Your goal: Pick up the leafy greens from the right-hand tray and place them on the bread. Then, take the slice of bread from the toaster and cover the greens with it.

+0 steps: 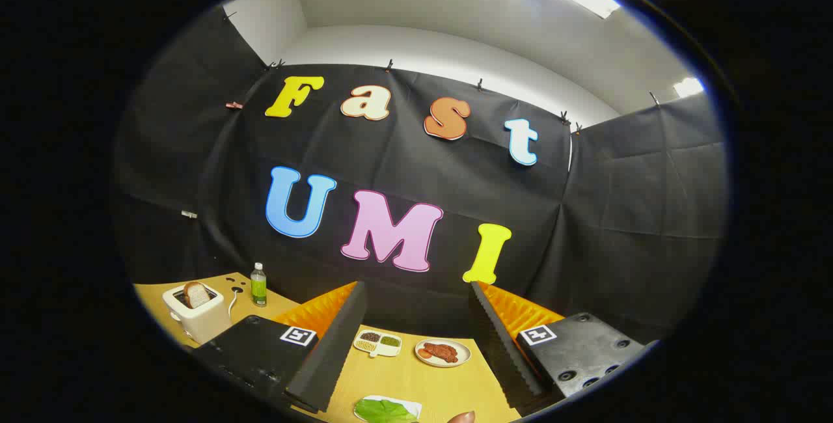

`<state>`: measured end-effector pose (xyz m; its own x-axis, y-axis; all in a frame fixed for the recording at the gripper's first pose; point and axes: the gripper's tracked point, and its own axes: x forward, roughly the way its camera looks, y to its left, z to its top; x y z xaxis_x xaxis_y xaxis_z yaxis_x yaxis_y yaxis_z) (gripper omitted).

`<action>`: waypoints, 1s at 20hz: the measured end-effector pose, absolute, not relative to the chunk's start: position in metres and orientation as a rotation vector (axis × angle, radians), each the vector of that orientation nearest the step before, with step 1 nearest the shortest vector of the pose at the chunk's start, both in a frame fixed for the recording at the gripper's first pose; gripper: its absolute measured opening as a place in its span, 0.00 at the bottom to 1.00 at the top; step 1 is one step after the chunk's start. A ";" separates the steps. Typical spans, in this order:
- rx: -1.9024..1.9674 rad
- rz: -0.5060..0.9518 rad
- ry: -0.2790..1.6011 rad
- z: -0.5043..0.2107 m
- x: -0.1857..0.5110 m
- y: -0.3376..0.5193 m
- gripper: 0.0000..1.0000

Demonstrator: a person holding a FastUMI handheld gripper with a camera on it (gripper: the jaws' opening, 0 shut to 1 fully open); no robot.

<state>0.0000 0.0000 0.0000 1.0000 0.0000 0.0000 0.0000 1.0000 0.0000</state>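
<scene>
Green leaf [384, 411] on tray between open hand-held gripper [416, 338] fingers, untouched

Tongs spread wide, empty

The black, foam-padded two-finger tongs [416, 351] hang above the yellow wooden desk [423, 377], fingers [332, 345] well apart, gripping nothing between them.

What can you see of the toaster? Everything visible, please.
The toaster is a small boxy appliance, cream-white and plastic-looking, standing upright on the wooden table, well off to the left of the gripper and apart from its open fingers. One browned slice of bread sticks up out of its top slot, tilted slightly. A white cord runs from its side toward the back of the table. A green bottle stands just behind it, not touching. Controls are too small to make out.
</scene>
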 end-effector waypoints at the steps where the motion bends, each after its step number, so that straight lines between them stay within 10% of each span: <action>1: -0.001 -0.004 0.003 -0.001 -0.001 -0.002 0.97; 20: -0.008 -0.008 0.013 0.003 -0.011 0.007 0.97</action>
<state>-0.0106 0.0065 0.0033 0.9999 -0.0082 -0.0132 0.0081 0.9999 -0.0084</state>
